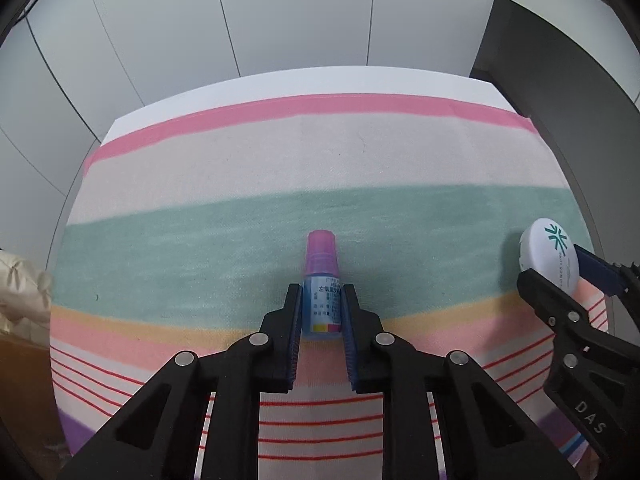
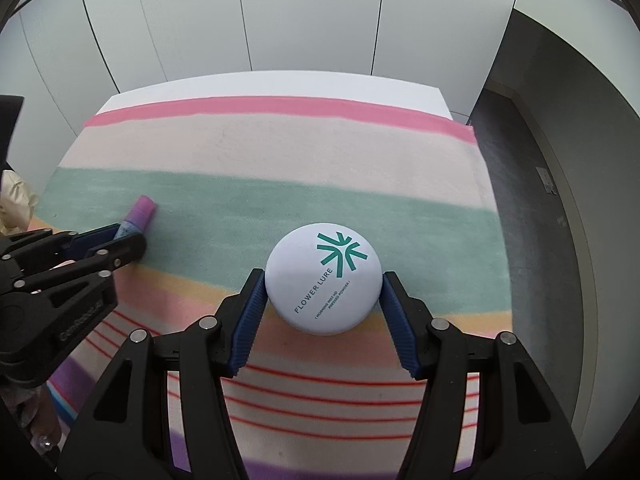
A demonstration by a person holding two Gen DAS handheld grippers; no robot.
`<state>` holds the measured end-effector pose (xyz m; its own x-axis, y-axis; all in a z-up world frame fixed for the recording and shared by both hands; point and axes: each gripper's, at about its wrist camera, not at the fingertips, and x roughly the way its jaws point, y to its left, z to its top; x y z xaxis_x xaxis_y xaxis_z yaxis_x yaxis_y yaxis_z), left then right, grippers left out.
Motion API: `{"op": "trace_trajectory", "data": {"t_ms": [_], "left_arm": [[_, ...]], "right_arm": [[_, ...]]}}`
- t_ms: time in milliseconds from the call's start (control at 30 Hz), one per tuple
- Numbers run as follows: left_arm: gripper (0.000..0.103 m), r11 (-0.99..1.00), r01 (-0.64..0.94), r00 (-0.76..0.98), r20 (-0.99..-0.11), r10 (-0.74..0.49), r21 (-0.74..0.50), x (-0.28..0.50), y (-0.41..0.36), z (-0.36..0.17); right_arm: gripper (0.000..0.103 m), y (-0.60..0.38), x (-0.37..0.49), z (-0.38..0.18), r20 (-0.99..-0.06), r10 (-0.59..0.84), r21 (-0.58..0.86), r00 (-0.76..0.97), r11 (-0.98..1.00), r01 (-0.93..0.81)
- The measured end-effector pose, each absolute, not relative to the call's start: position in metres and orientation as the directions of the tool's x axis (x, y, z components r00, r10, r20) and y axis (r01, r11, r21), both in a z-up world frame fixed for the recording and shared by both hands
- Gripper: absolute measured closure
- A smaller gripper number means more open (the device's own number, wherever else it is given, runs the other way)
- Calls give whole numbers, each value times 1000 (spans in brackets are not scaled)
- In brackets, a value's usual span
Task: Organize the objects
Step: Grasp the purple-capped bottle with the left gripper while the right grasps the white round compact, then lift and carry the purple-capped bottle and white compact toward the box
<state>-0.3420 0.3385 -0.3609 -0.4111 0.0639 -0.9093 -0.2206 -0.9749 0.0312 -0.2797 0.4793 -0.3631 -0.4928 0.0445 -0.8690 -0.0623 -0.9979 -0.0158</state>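
Left wrist view: the left tongs are closed on the small bottle, the blue ribbed pads pressing its labelled body on both sides. The bottle lies on the striped cloth, cap pointing to 12 o'clock, at the lower edge of the green band. At 3 o'clock, the right tongs grip the round compact.

Right wrist view: the right tongs are set at medium width, pads touching the compact's rim at 9 and 3 o'clock. The compact rests on the cloth where green meets orange. The left tongs and bottle appear at 9 o'clock.

Step in hand, as judged: both objects are grasped and not yet lifted. The next move calls for a steady lift with grip held; no destination container is in view.

Materials: the bottle is translucent blue plastic, cylindrical, with a purple cap and a printed paper label. The compact is a smooth white domed disc bearing a teal emblem; its curved rim may slip under pad pressure. The cloth is soft, woven, matte, over a white desk.
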Motion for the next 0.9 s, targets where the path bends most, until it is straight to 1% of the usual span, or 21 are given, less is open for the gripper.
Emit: {"op": "trace_trajectory", "data": {"t_ms": [200, 333, 533, 900], "left_arm": [[84, -974, -219, -430, -902, 39, 62, -332, 327, -345], [84, -976, -205, -449, -893, 33, 67, -329, 316, -322], [84, -975, -204, -480, -877, 23, 86, -314, 298, -287], [84, -965, -247, -401, -916, 18, 89, -240, 275, -273]], "right_arm": [[43, 476, -272, -351, -868, 47, -17, -494, -998, -65], [43, 480, -265, -329, -867, 32, -3, -497, -998, -60], [43, 466, -246, -300, -859, 50, -21, -510, -998, -62], [43, 445, -193, -264, -866, 64, -36, -496, -997, -67]]}}
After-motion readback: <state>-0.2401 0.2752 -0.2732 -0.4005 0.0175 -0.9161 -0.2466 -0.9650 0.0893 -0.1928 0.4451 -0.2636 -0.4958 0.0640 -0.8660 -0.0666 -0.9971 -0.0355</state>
